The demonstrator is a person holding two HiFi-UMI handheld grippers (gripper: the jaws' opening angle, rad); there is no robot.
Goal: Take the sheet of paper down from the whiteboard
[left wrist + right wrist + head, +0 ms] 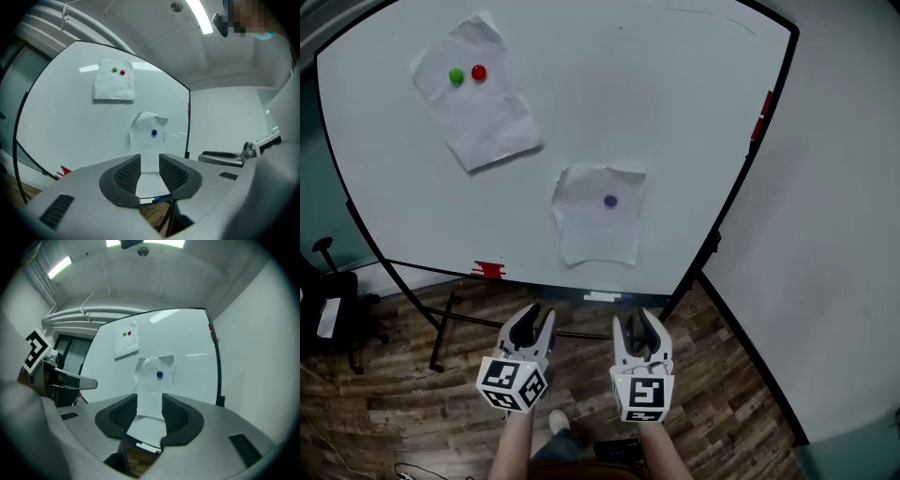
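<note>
Three views of one whiteboard (pixel 675 112)
The head camera looks steeply down; both gripper cameras face it level, not near, sharing its lower sheet (pixel 595 234).

A crumpled white paper sheet (pixel 478 94) is pinned at eleven o'clock on the white whiteboard (pixel 675 112) by a round green magnet (pixel 456 76) and a round red magnet (pixel 479 72), the red set just at three o'clock of the green. A small red block (pixel 488 270) is seen at the board's lower edge toward seven o'clock, and a white marker pen (pixel 602 297) is laid on the ledge at six o'clock. Two small red pieces (pixel 762 114) are fixed to the board's edge at three o'clock. A black wheeled chair (pixel 333 314) is stood on the brown wood-plank floor (pixel 722 394) at nine o'clock of the head view. A pale plain wall (pixel 834 234) is seen at three o'clock. A long ceiling light strip (pixel 199 16) is lit overhead.
</note>
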